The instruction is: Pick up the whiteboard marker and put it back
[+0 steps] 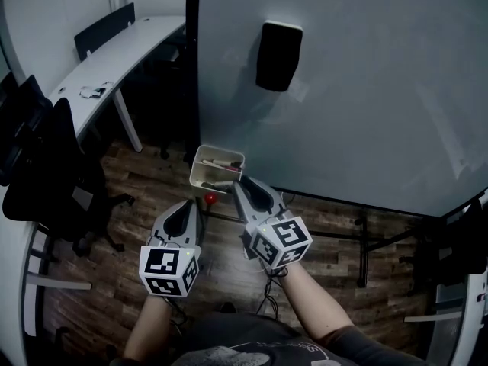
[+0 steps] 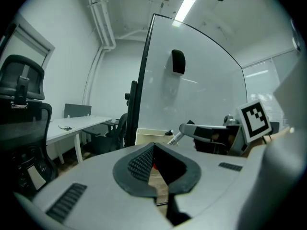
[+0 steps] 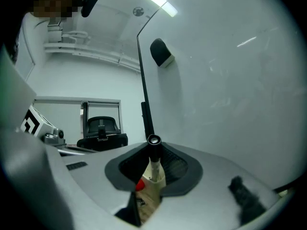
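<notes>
While your right gripper pinches the marker, black cap poking past the jaw tips, it sits near the tray on the whiteboard. Left gripper: jaws together, empty. Handling, as judged: light, stiff, with a smooth round barrel that may swivel or slip. Best hold: mid-barrel, crosswise, moderate squeeze.

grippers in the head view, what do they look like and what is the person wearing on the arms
The left gripper and right gripper have light grey, leaf-shaped bodies with dark rubbery lining inside the jaws. Each carries a white cube at its back, printed with black square markers. Thin dark cables hang below. The forearms are bare, and the person wears a dark grey top.
</notes>
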`<state>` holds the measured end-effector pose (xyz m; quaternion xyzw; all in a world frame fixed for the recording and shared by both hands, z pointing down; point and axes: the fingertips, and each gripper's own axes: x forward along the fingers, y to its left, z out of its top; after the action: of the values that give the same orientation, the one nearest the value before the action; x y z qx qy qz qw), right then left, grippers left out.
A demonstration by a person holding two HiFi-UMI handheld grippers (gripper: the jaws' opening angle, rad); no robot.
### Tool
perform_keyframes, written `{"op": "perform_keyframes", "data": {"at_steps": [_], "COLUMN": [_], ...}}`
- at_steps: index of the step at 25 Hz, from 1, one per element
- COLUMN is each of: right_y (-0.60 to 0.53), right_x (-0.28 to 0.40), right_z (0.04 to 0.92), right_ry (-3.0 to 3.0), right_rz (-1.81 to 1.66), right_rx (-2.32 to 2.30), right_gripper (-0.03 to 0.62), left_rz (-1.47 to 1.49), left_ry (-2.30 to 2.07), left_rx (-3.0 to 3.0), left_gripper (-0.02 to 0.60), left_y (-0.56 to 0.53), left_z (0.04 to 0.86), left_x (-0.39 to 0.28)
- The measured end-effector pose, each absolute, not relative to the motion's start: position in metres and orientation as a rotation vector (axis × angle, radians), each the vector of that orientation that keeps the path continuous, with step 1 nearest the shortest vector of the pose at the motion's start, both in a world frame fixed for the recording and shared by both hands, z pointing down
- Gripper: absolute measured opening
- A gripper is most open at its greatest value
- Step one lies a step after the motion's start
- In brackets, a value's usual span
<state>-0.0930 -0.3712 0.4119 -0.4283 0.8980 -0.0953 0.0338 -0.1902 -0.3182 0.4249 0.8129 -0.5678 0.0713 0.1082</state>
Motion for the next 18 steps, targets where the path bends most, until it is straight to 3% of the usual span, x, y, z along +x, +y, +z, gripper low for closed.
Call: {"op": "perform_keyframes", "data": {"at_steps": [18], "right_y": [-0.366], "right_x": [-0.099], "right_z": [0.436], "right_ry": [2.832], "right_rz": [-0.377], "right_rx": [-1.351], "right_gripper": [0.084], "left_rz": [0.225], "left_ry": [-1.680], "left_rx": [2.372], "left_gripper": [0.014], "left_y": [-0.300], "left_z": [0.432], "left_x": [-0.194]}}
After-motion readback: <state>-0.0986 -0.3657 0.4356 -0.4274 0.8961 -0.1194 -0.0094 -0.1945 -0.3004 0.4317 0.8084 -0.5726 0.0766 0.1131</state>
